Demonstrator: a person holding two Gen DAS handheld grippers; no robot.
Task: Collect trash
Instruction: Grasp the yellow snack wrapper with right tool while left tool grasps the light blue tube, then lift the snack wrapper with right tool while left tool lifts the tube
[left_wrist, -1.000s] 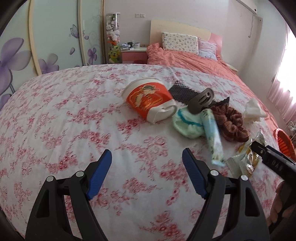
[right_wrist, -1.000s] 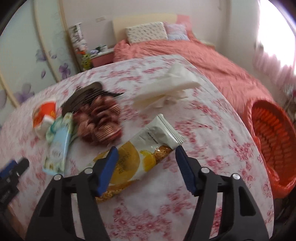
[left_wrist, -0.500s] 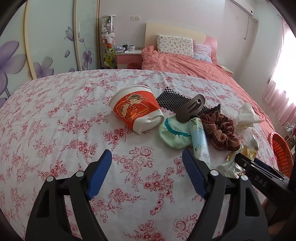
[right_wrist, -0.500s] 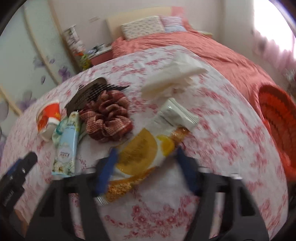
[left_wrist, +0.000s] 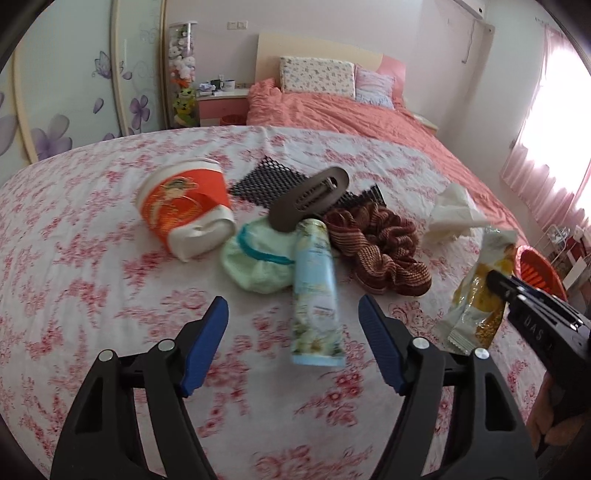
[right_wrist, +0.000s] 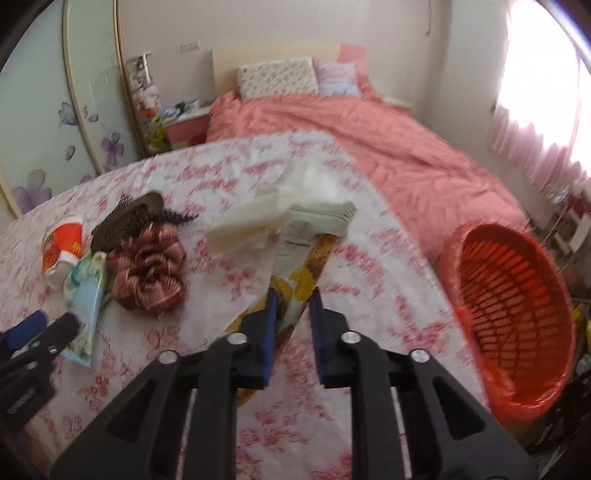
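Observation:
My right gripper (right_wrist: 293, 295) is shut on a yellow-and-white snack wrapper (right_wrist: 306, 251) and holds it lifted off the floral bedsheet; the wrapper also shows in the left wrist view (left_wrist: 480, 291). My left gripper (left_wrist: 293, 306) is open and empty, just short of a pale blue tube (left_wrist: 316, 291). An orange-and-white paper cup (left_wrist: 186, 210) lies on its side. A crumpled white tissue (right_wrist: 280, 206) lies behind the wrapper. An orange basket (right_wrist: 513, 306) stands off the bed's right edge.
A brown scrunchie (left_wrist: 376, 247), a grey hair clip (left_wrist: 310, 197), a mint-green cloth (left_wrist: 255, 258) and a black mesh piece (left_wrist: 269, 179) lie clustered mid-sheet. A coral-covered bed (left_wrist: 332, 107) with pillows is behind. The bed edge runs at the right.
My right gripper has closed on the snack wrapper and raised it off the sheet. My left gripper has moved closer to the pale blue tube and stays open.

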